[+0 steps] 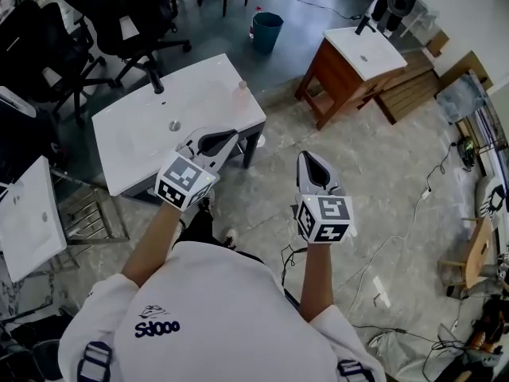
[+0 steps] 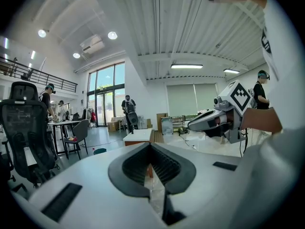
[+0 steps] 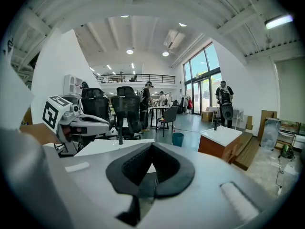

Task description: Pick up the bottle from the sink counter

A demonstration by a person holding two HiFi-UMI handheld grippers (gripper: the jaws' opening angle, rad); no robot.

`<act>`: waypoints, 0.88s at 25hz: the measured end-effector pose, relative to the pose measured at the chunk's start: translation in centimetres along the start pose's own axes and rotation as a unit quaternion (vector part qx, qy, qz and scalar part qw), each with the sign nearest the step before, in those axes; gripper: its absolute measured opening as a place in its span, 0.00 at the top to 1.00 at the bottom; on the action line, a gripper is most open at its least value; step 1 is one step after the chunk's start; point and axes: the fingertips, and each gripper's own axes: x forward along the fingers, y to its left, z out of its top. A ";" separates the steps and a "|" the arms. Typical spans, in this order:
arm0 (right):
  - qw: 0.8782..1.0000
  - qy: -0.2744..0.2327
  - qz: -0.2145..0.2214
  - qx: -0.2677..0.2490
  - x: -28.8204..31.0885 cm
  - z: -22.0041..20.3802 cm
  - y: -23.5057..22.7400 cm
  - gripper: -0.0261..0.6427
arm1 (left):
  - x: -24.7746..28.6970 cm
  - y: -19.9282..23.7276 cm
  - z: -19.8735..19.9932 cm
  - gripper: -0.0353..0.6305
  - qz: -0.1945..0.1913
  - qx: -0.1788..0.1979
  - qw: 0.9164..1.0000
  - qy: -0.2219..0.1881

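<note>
The bottle (image 1: 241,94) stood at the worktop (image 1: 135,138) right edge, just beyond the left claw (image 1: 227,137). Left claw and right claw (image 1: 305,157) were closed and empty, the right over the tiled floor (image 1: 382,189).

The counter (image 1: 135,134) is plain white, and the bottle (image 1: 241,95) on it is pale pink and see-through. The left gripper (image 1: 231,135) and the right gripper (image 1: 306,157) are white with black pads, each bearing black-and-white square markers. The bin (image 1: 267,30) is teal, and the floor (image 1: 382,181) is grey and marbled.
</note>
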 end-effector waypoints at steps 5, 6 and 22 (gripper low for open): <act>1.000 0.005 0.004 -0.005 1.8 0.1 -0.2 0.94 | 1.8 1.8 -0.7 0.94 0.004 -0.010 1.000 0.002; 1.000 0.008 0.004 -0.005 2.2 0.0 -0.3 0.94 | 2.2 2.2 -0.9 0.94 0.004 -0.011 1.000 0.003; 1.000 0.026 -0.009 0.014 10.4 0.2 -1.4 0.94 | 10.9 10.8 -4.5 0.82 -0.002 -0.030 0.999 0.020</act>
